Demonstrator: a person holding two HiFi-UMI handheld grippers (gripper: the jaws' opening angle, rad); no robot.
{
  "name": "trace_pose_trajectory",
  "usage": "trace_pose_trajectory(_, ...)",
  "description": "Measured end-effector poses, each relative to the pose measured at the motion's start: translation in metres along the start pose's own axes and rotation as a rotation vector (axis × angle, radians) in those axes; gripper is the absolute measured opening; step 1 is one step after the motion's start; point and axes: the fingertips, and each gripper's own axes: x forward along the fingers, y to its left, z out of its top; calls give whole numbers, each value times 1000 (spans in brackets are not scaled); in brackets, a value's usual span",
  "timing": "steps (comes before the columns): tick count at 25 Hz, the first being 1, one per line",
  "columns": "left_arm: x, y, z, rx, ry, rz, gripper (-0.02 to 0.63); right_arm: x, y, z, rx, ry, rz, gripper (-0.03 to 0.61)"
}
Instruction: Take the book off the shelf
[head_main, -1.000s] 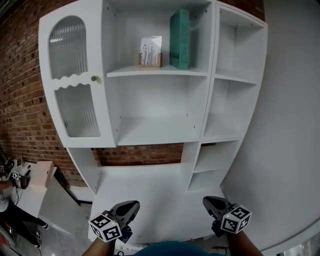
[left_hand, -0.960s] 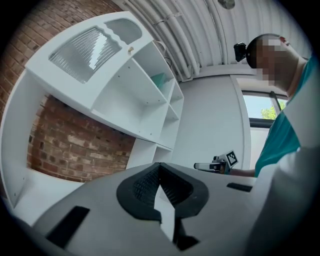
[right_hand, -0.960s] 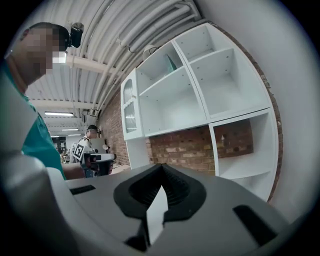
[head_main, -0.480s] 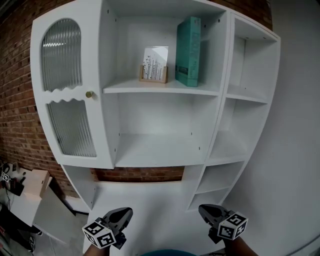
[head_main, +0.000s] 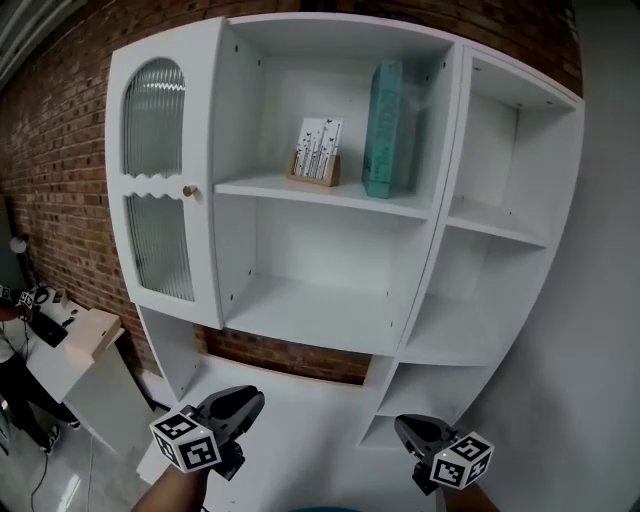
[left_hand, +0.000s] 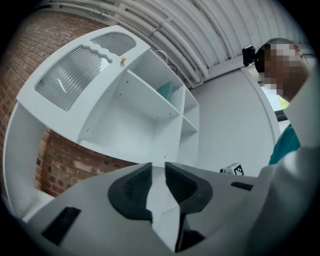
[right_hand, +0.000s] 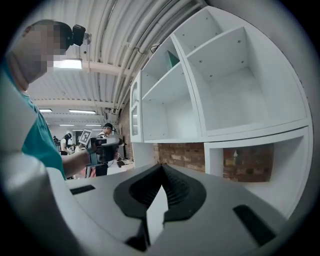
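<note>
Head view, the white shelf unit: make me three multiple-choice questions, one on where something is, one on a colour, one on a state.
1. Where does the book stand?
A. On the middle bay's upper shelf, right of the card stand
B. On the lowest shelf
C. In the far-right bay

2. What colour is the book?
A. Red
B. Teal
C. Black

3. How is the ribbed-glass door?
A. Wide open
B. Taken off
C. Shut

Answers: 1 A, it stands upright beside the card stand on that shelf; 2 B, its spine shows teal; 3 C, the door sits closed against its frame, with the knob at its edge.
</note>
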Motion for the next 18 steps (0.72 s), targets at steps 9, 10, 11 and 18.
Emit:
trace_pose_trajectory(9, 46, -42, 96, 96, -62, 14, 229, -13, -13, 28, -27, -44, 31, 21)
trace_pose_trajectory(10, 53, -48, 110, 120, -63, 7, 229, -13, -13, 34, -32, -50, 25, 21)
trace_pose_trajectory(11, 60, -55, 125, 147, -64, 2, 229, -13, -14, 40, -34, -57, 19, 21)
trace_pose_trajectory(18, 115, -94, 228, 246, -92, -35, 229, -10, -17, 98, -63, -114, -15, 21)
